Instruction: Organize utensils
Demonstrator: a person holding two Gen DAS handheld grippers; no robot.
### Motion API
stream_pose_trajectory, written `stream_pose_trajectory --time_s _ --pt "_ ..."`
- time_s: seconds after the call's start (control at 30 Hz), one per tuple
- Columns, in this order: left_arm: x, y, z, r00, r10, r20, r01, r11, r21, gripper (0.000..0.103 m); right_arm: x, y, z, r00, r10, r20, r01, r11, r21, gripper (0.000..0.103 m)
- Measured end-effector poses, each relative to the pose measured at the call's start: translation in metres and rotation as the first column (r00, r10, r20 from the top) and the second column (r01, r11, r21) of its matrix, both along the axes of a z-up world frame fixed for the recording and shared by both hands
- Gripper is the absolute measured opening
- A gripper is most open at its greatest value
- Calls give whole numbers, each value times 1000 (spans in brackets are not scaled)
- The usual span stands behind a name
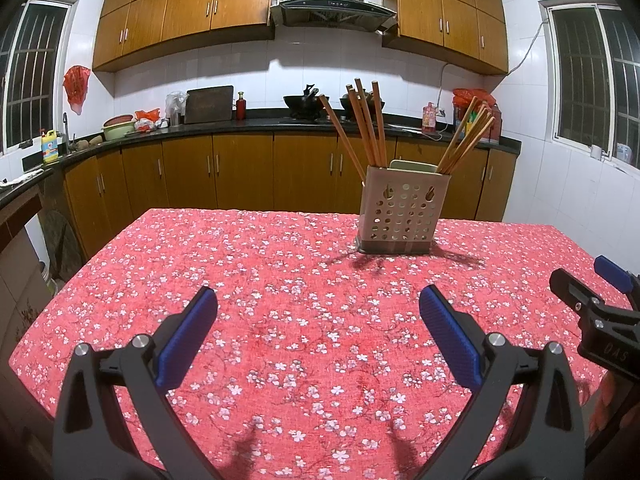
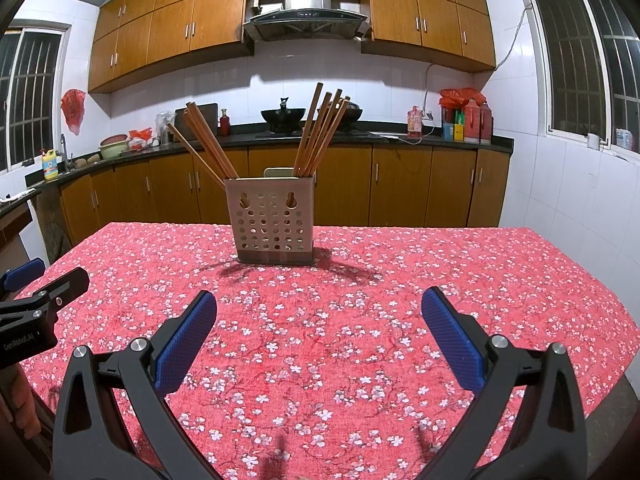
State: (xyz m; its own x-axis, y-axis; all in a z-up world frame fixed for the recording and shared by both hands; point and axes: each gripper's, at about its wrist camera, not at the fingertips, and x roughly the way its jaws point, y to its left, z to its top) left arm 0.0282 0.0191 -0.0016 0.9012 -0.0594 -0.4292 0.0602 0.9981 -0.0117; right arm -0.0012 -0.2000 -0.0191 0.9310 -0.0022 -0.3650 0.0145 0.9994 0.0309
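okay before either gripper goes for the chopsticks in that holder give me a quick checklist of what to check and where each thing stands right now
1. Left gripper open and holding nothing: ok.
2. Right gripper open and holding nothing: ok.
3. Utensil holder upright on the tablecloth: ok.
4. Chopsticks all inside the holder, in a left-leaning bunch and a right-leaning one: ok; none lie loose on the visible cloth.
5. Path from both grippers to the holder free of other things: ok.
6. Whether the bunches sit in separate compartments: cannot tell; the holder's inside is hidden.
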Motion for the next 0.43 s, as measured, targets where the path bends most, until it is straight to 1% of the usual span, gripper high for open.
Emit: stream_pose_trajectory --time_s 0.43 --pt "0 0 -2 1000 5 -13 -5 1000 -5 99 1 2 0 1000 3 -3 -3 1000 -1 101"
